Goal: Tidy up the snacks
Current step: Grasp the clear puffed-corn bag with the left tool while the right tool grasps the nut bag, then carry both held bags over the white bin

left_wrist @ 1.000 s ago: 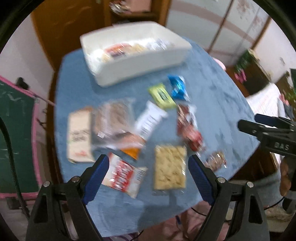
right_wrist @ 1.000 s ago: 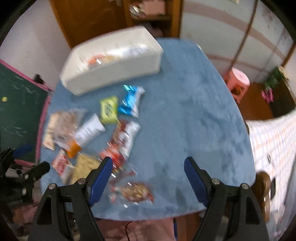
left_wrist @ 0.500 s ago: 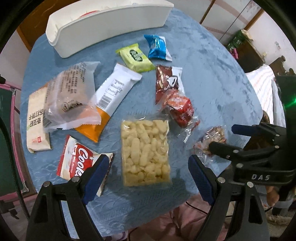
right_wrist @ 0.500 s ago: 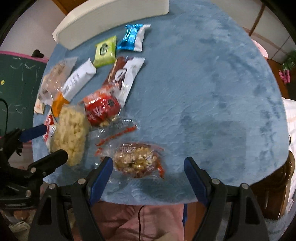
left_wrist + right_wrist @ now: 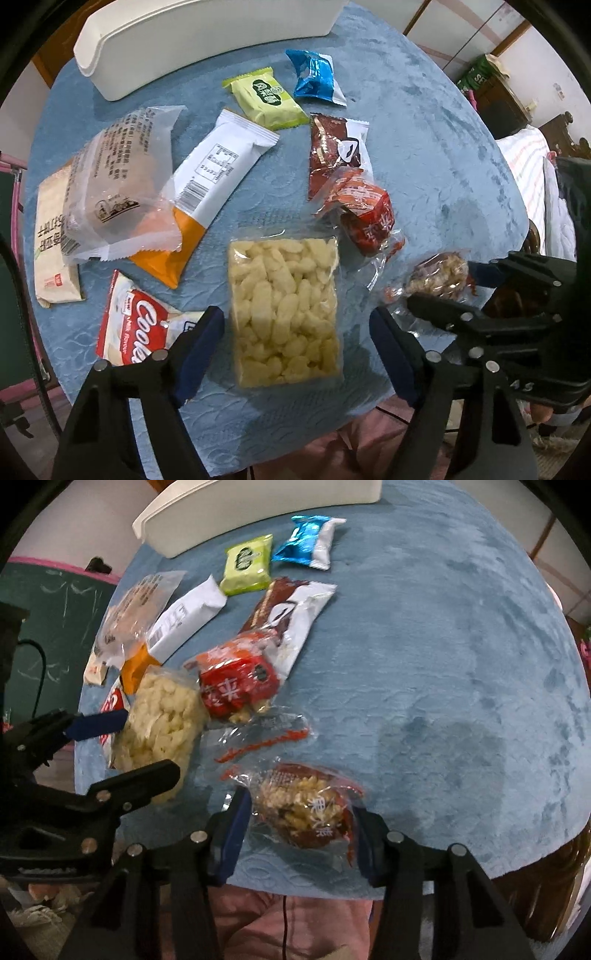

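Left gripper, fingers apart, straddles the clear rectangular puffed-snack packet; right gripper, fingers apart, brackets the clear-and-red nut-cluster packet at the near table edge

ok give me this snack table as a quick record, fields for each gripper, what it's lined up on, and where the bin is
left gripper: open, fingers either side of the puffed rice pack
right gripper: open, fingers either side of the nut pack
white bin: far edge of the blue table
loose snacks: green packet, blue packet, red packet
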### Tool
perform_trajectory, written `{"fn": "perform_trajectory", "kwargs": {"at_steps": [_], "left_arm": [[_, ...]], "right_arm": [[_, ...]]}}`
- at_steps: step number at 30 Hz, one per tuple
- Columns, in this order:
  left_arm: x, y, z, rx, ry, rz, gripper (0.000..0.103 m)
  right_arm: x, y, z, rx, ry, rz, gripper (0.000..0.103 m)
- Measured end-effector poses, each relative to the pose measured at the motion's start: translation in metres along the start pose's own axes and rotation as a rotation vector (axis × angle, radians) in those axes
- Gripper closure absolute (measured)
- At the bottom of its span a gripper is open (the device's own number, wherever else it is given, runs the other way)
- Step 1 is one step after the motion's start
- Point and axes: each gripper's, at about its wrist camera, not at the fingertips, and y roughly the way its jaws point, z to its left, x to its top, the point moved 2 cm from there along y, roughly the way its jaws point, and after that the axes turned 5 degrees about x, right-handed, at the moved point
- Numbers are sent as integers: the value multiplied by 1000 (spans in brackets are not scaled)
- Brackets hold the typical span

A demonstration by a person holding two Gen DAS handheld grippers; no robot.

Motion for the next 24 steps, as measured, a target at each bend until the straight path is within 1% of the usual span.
{"fn": "perform_trajectory", "kwargs": {"at_steps": [3,4,6,7,8,9,11,16,18,21,24], "left_arm": [[5,6,-3,15,8,15,26],[6,8,-4,21,8,18,26],[9,12,-6,31,10,25,28],[10,14,-5,42,7,31,32],[11,17,-5,53,6,38,39],[13,20,-4,73,3,49,42],[14,21,-2,64,-7,56,42],[16,20,-7,80,9,56,43],[17,18,-7,73,8,72,43],[19,5,-6,79,7,72,43],[23,-16,-6,90,13,41,44]], "right_arm": [[5,-3,-4,0,22,-6,52],[7,-4,-6,1,26,-6,58],[10,-5,-11,8,28,-2,59],[11,-6,-12,11,33,-2,59],[12,-6,-12,11,36,-4,59],[13,-7,-12,10,34,-5,59],[14,-9,-16,12,31,-3,59],[19,-11,-13,16,17,2,59],[21,-15,-13,20,7,6,59],[27,-30,-13,22,-23,-8,59],[36,-49,-12,31,-39,-36,59]]}}
